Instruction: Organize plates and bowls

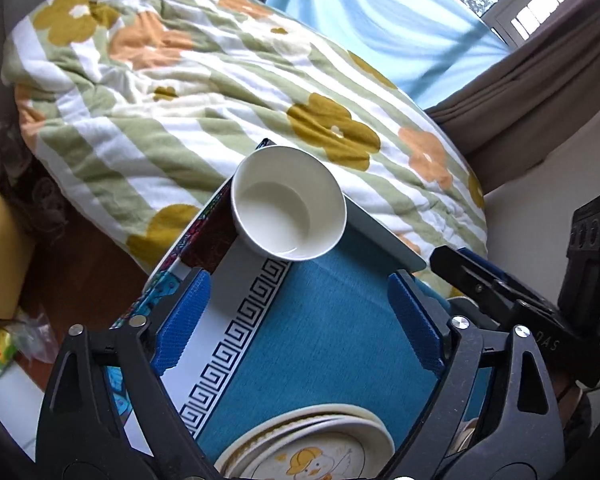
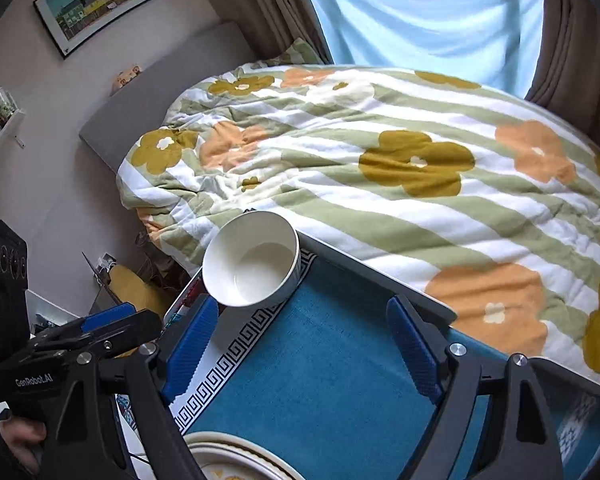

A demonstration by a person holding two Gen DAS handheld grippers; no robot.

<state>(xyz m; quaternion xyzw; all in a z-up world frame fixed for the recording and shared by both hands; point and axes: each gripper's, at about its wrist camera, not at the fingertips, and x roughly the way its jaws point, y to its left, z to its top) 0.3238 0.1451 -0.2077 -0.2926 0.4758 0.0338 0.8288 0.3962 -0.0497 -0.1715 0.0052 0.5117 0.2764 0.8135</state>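
Right now both grippers hang over a small table covered by a blue mat (image 1: 320, 320) with a black-and-white key-pattern border (image 1: 236, 332). The left gripper (image 1: 300, 320) has its blue-padded jaws spread wide with nothing between them, only the mat beneath. The right gripper (image 2: 308, 348) is just as wide apart and equally empty; from its own camera you can also see the left tool off to one side, gripped by a hand (image 2: 16, 436) in a dark sleeve.

A white bowl (image 1: 288, 206) sits upright at the far corner of the table, on the mat's patterned border, near the edge that meets the bed. It is empty (the inside is plain and glossy). At the near edge lies a stack of cream plates (image 1: 312, 444), the top one printed with a cartoon duck in a yellow hat. Bowl and plates are well apart, and neither gripper touches either.

Behind the table a striped duvet with flowers (image 2: 380, 160) covers the bed.
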